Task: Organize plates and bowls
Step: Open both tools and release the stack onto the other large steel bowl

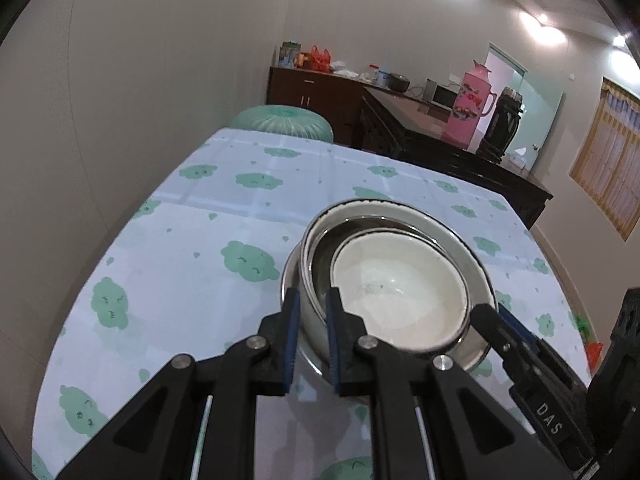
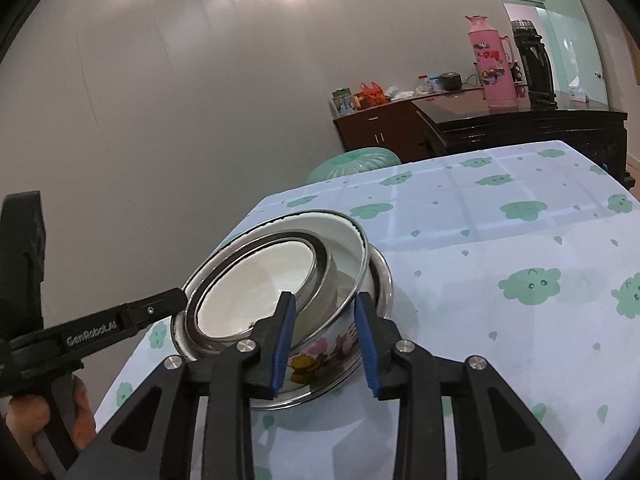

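Pale panelled walls and ceiling lights surround a table covered by a light blue cloth (image 1: 224,240) printed with green cloud shapes. Landmark for all positions: the stack of nested dishes on that cloth.

Stack, bottom to top: a shallow stainless-steel plate (image 2: 384,276); on it a wide white enamel bowl with a flower print on its outer wall (image 2: 320,356); inside that a smaller white bowl with a dark metal rim (image 1: 400,292), sitting tilted, its rim leaning toward one side of the larger bowl.

Left gripper (image 1: 313,340): black frame, blue pads, jaws pinching the near wall of the flower-print bowl, one pad outside the wall and one inside. In the right wrist view it enters from the left of the stack, its tip at the bowls' rim; a hand (image 2: 48,420) grips its handle.

Right gripper (image 2: 326,344): jaws spread, straddling the near wall of the flower-print bowl; the right pad stands clear of the wall, and contact at the left pad cannot be confirmed. In the left wrist view its finger reaches the stack from the right, tip at the rim.

Beyond the stack: a green ribbed round stool (image 1: 282,118) at the far table edge, a dark wooden cabinet (image 1: 316,92) with clutter on top, and a pink thermos flask (image 2: 491,62) beside a black one (image 2: 534,64) on a dark counter.
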### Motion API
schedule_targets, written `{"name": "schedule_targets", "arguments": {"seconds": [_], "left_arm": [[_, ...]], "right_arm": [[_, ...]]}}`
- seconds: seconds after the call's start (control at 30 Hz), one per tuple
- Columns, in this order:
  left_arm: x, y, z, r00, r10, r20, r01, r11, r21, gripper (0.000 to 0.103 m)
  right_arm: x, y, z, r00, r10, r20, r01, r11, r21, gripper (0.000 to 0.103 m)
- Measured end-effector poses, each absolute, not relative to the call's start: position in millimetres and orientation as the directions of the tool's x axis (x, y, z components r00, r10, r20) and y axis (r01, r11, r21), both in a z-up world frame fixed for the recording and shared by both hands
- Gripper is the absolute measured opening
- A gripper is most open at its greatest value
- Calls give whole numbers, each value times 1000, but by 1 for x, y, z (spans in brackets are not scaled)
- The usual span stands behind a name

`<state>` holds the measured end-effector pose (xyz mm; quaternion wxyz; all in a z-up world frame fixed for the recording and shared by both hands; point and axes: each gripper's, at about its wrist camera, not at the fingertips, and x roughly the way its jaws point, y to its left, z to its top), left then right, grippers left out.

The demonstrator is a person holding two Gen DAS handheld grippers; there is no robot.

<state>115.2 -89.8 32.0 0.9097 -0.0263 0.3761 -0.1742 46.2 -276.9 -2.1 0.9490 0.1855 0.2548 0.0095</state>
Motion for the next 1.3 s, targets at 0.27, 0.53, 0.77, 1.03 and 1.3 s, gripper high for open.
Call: {"name": "schedule_targets", "arguments": {"seconds": [0.27, 0.53, 0.77, 1.03, 1.3], "left_arm": [[110, -95, 30, 655, -340, -674, 306, 936, -174, 10], [103, -94, 27, 654, -348, -672, 313, 933, -179, 10], [88, -88, 25, 667, -363, -650, 316, 929, -194, 31], [74, -86, 23, 649, -390, -654, 325, 919, -225, 30], [70, -85, 10, 612, -387, -690, 313, 919, -238, 31]], "right_arm": [[40, -276, -3, 872, 122, -474, 64, 932, 356, 36], [33, -275, -3, 874, 131, -468, 55, 930, 363, 41], [17, -273, 0, 895, 115, -431, 52, 933, 356, 48], [-1, -272, 1, 913, 82, -399, 66, 937, 343, 55], [-14, -270, 1, 920, 65, -386, 70, 943, 327, 67]]}}
